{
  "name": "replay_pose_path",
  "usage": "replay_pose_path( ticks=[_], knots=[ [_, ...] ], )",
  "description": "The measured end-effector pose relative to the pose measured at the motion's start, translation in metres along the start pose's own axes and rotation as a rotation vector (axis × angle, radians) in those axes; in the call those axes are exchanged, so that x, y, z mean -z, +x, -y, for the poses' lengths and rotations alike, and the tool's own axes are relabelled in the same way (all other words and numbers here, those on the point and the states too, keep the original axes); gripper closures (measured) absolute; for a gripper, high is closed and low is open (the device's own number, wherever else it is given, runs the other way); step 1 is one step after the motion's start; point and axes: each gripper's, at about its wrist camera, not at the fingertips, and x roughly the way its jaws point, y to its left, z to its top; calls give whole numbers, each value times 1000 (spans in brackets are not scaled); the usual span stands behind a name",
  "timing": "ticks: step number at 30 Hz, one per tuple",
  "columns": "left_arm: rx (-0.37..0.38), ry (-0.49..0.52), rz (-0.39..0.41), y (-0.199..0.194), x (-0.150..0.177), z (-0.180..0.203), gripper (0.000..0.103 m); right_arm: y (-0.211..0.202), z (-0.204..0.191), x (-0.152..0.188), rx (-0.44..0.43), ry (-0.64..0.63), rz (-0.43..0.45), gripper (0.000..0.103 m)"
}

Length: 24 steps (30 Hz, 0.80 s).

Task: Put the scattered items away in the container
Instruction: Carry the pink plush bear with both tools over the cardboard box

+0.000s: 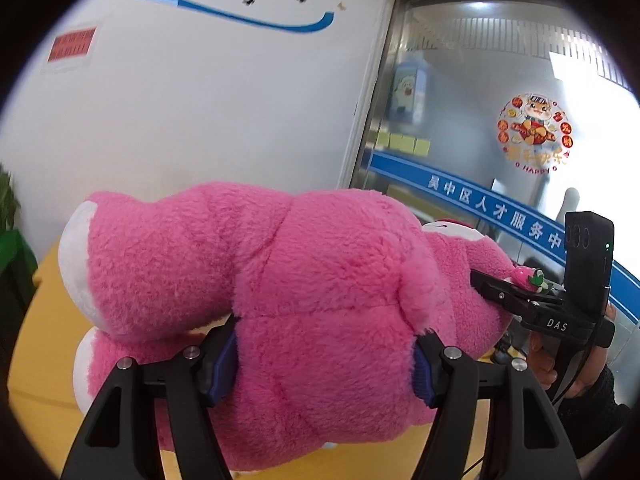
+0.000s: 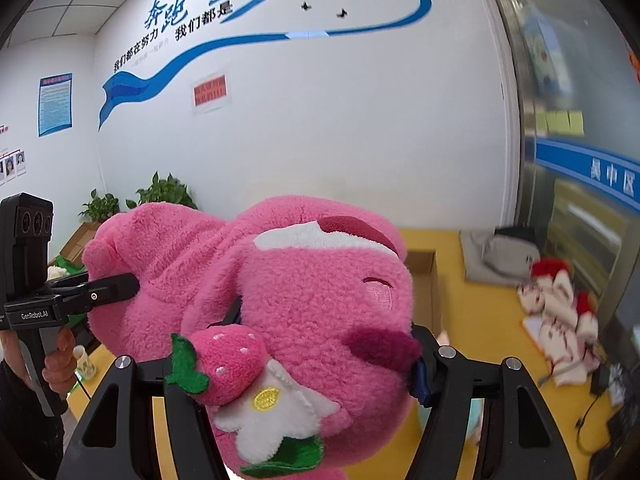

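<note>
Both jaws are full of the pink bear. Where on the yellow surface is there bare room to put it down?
In the right wrist view, the yellow surface is bare between the cardboard box and the red-and-white plush pile. Crowded: that pile and the grey bag by the glass wall. The pink bear hides the near part.

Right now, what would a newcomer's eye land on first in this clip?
A big pink plush bear fills both views, lifted above the yellow table, the left gripper clamping its body and the right gripper its head. A plush strawberry dangles at its face.
</note>
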Motion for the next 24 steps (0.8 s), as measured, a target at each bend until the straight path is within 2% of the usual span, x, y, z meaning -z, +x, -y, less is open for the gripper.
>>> replay_pose_path(
  ticks=[9,13,18,24],
  knots=[
    [2,63,70,17,-109,5,35,8,13,-112,9,-40,71,31],
    [1,71,72,28,-149,2,35,18,24,-158,11,-44,74,31],
    [-21,50,22,55,-174,-9,35,42,39,-193,21,-49,39,31],
    [-49,1,-41,85,-182,-30,35,87,57,-206,5,-21,-34,31]
  ],
)
